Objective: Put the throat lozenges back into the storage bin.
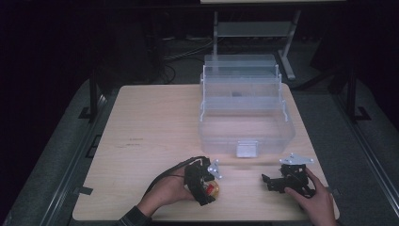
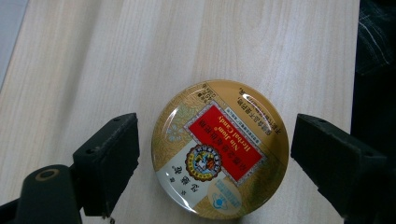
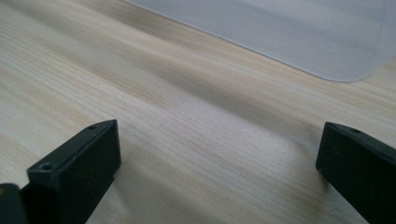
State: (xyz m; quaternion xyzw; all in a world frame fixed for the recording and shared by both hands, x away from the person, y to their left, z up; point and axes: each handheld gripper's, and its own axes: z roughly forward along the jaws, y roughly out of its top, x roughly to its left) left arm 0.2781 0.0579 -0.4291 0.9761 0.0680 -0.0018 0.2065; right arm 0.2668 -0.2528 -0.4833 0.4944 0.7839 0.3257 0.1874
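Observation:
A round gold candy tin [image 2: 219,149] with a red label lies flat on the wooden table [image 1: 155,132], near its front edge [image 1: 212,190]. My left gripper [image 2: 215,158] hovers over the tin, open, one jaw on each side with a small gap to the rim. In the high view the left gripper [image 1: 207,186] points down at the tin. My right gripper [image 1: 268,181] sits low at the front right, open, with bare wood between its jaws [image 3: 219,168].
A clear plastic tiered storage box [image 1: 244,108] stands open at the back right of the table; its front wall shows in the right gripper view [image 3: 289,32]. The table's front edge runs close behind the tin [image 2: 355,70].

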